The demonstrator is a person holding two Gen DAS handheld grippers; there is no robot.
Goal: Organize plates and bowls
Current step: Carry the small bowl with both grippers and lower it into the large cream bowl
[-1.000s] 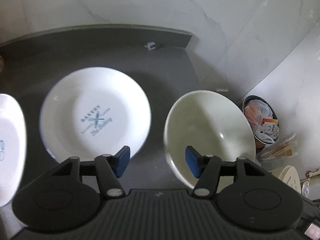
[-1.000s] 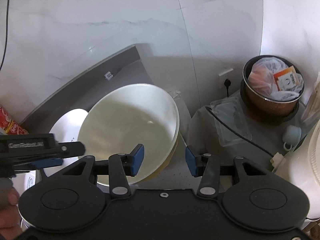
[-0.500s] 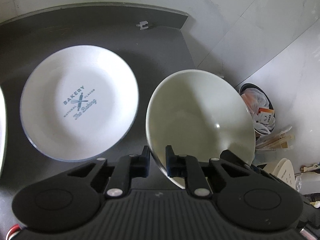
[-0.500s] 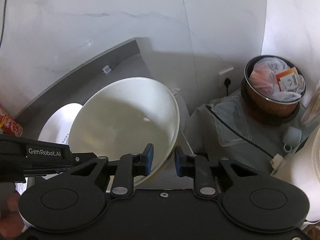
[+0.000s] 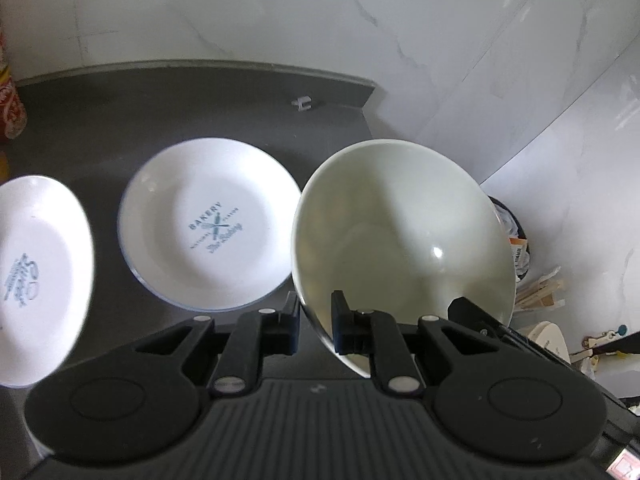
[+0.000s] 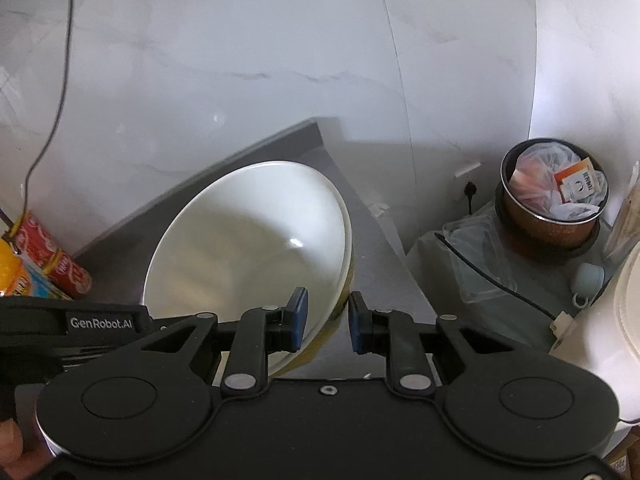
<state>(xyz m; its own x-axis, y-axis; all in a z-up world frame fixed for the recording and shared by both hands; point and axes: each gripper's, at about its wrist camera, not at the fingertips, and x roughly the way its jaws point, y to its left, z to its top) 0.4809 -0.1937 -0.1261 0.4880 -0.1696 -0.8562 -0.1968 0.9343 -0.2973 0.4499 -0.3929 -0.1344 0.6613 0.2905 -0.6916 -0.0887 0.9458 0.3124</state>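
Since a second ago both grippers have changed from spread wide to pinching: the left gripper (image 5: 315, 322) now has its two fingers clamped on the near-left rim of the bowl (image 5: 400, 232), one inside and one outside, and the right gripper (image 6: 327, 320) has narrowed onto the bowl's (image 6: 248, 240) near-right rim, its left pad inside against the wall. Whether its right pad touches the yellow outer wall cannot be told; a sliver of gap shows there. The bowl is tilted, its opening turned toward both cameras, and it now looks larger in both views than half a second ago.

Just left of the left gripper's fingers, a plate (image 5: 210, 224) printed "BAKERY" lies flat on the dark counter (image 5: 120, 120); it sits further ahead of the fingers than half a second ago. A second plate (image 5: 40, 276) has come back into view at far left, blurred. A small white clip (image 5: 302, 102) lies near the counter's back edge.

To the right of the right gripper, below counter level, a bin (image 6: 554, 204) full of wrappers stands by a wall socket (image 6: 470, 189), with a black cable (image 6: 492, 276) running across a grey cover. Far left of that gripper, red and yellow packets (image 6: 48, 256) stand on the counter, and the left gripper's body (image 6: 80, 326) reaches to the bowl's rim. A fingertip (image 6: 10, 440) shows at the bottom left corner.
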